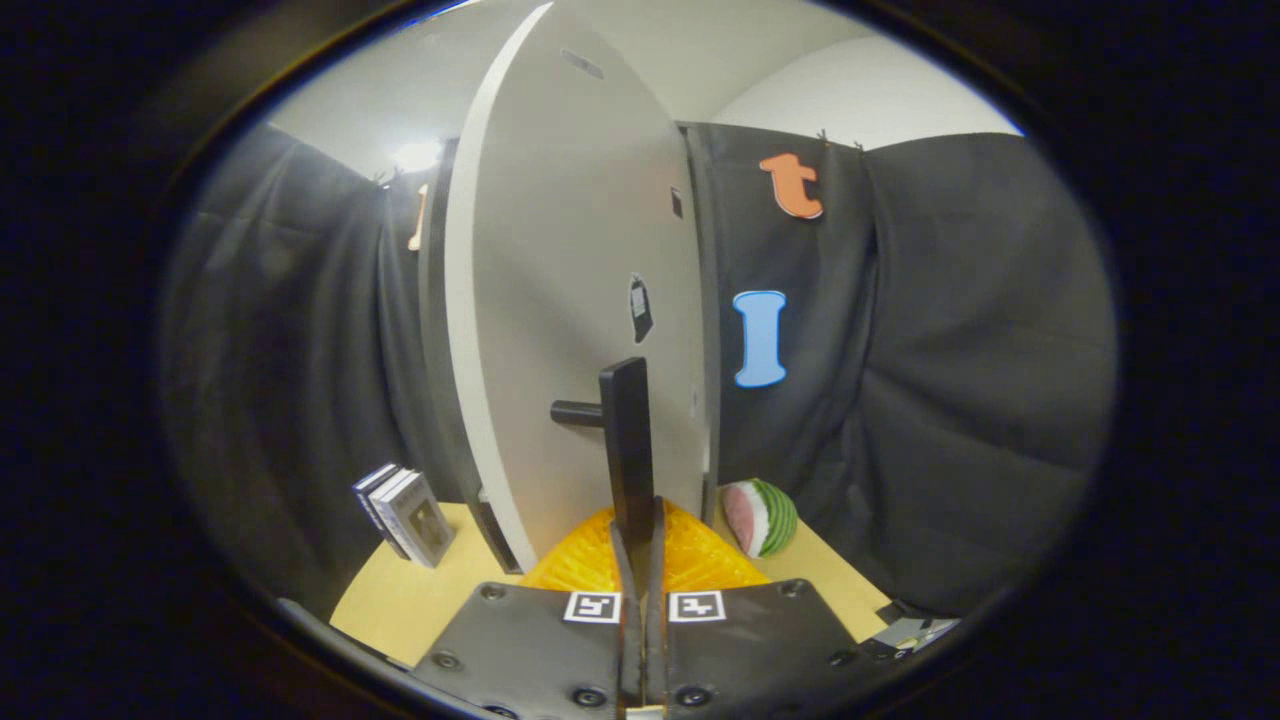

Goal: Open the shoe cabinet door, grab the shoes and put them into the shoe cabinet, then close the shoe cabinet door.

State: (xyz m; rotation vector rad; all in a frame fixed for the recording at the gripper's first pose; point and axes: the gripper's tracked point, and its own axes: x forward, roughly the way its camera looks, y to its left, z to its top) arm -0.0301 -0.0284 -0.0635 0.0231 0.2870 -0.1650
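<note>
Claw [641,545]: the 2 fingers are drawn together, clenched on the lower end of the black bar handle [627,440] of the cabinet door [570,300]. The handle stands upright, its foot pinched between the fingertips, and 1 short round post joins it to the door face on the left.

The door is a pale panel, swung partly out, seen nearly edge-on, with its thin edge toward the left. 1 small dark sticker [640,308] sits on the door face above the handle.

An orange ridged thing [690,555] lies just ahead of the fingers at the foot of the door; cannot tell what it is.

On the tabletop [400,600]: 2 books [405,515] stand leaning to the left of the door; a watermelon slice toy [762,517] lies to the right, against the black cloth wall [950,380].
</note>
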